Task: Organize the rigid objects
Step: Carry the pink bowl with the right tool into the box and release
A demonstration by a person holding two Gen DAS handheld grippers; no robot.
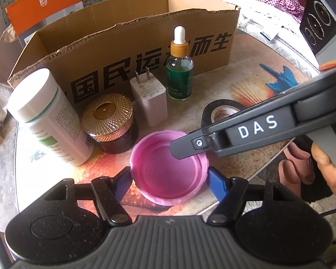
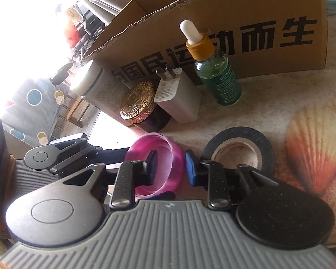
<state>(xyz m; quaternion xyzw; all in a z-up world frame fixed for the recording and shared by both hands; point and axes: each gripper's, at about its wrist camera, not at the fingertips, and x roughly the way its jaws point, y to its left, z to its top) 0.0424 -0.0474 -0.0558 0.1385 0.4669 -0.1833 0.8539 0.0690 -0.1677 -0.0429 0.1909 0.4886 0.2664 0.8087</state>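
Note:
A pink plastic lid (image 1: 168, 174), hollow side up, sits between the blue fingers (image 1: 216, 185) of my left gripper (image 1: 168, 174), which press on its two sides. My right gripper (image 2: 171, 161) comes in from the right. One of its fingertips (image 2: 151, 160) is inside the pink lid (image 2: 145, 143) and the blue pad is outside, so the wall stands between them with a small gap on each side. Whether the lid rests on the table I cannot tell.
Behind the lid stand a white bottle (image 1: 49, 116), a gold-topped dark jar (image 1: 109, 121), a white charger (image 1: 149, 98) and a green dropper bottle (image 1: 179, 67), all before an open cardboard box (image 1: 123, 44). A black tape roll (image 1: 219, 112) lies to the right. A hand (image 1: 329, 174) holds the right gripper.

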